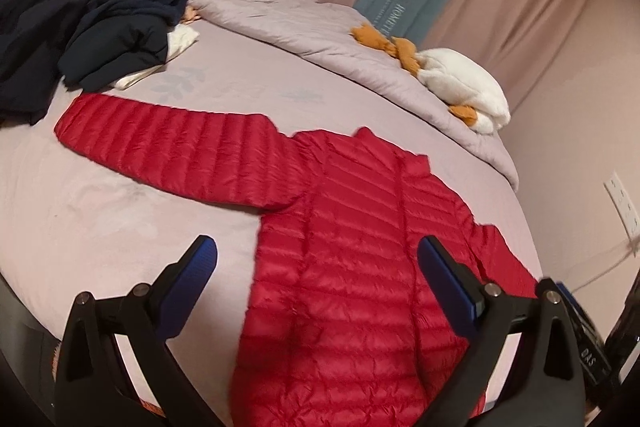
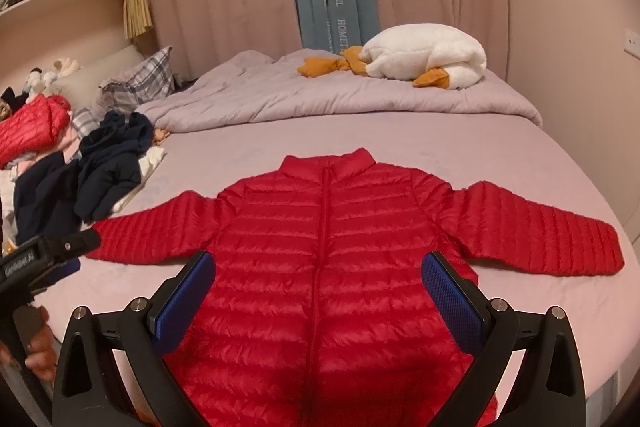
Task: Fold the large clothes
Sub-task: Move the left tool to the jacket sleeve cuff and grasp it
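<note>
A red quilted down jacket point(image 2: 328, 251) lies flat and front-up on the bed, zipped, both sleeves spread out sideways. In the left wrist view the same jacket point(image 1: 344, 267) runs from the lower middle, one sleeve reaching far left. My left gripper point(image 1: 318, 257) hovers open above the jacket's lower body, nothing between its blue pads. My right gripper point(image 2: 318, 269) is also open, held above the jacket's middle near the zip. The left gripper point(image 2: 48, 259) shows at the left edge of the right wrist view, held by a hand point(image 2: 38, 351).
The bed point(image 2: 460, 147) has a lilac sheet and a crumpled duvet point(image 2: 320, 95) at the back. A white and orange plush goose point(image 2: 416, 61) lies on the duvet. Dark navy clothes point(image 1: 100, 27) and another red jacket point(image 2: 32, 131) are piled at left, by checked pillows point(image 2: 148, 79). Curtains hang behind.
</note>
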